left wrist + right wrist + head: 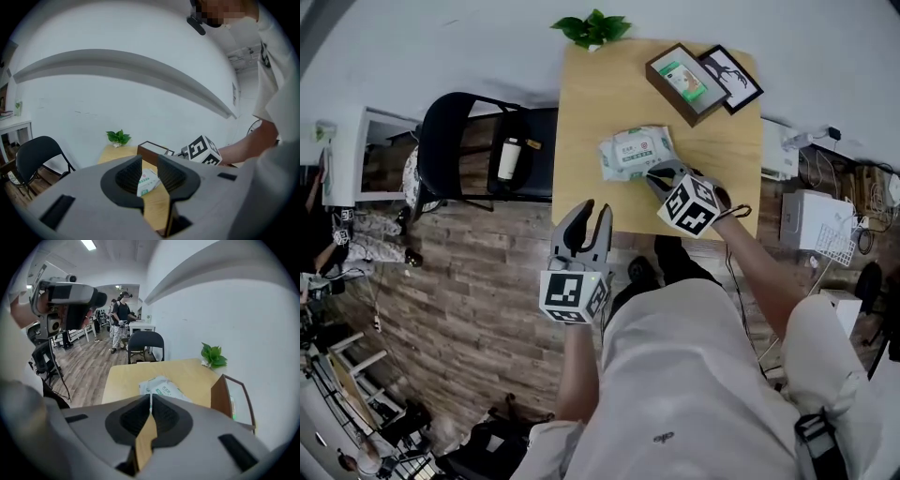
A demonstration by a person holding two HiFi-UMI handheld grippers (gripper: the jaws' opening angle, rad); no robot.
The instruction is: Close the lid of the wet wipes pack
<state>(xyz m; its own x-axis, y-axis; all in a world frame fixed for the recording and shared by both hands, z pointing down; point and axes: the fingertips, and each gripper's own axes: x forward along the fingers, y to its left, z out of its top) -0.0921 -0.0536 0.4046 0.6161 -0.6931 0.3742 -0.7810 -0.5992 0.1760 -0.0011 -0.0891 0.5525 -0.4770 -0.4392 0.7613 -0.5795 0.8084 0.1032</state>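
The white and green wet wipes pack (636, 152) lies flat on the small wooden table (581, 112), and its lid looks flat against the pack. My right gripper (661, 175) hovers just above the pack's near right corner, jaws shut with nothing between them. In the right gripper view the pack (164, 386) shows just beyond the closed tips (150, 397). My left gripper (586, 217) is open and empty, held off the table's near edge above the floor. Between its jaws (150, 168) the pack (147, 182) shows farther off.
A brown framed box (686, 82) and a black picture frame (731, 77) lie at the table's far right. A green plant (592, 28) stands at its far edge. A black chair (459, 141) holding a bottle (507, 157) stands left of the table. People stand far off (123, 317).
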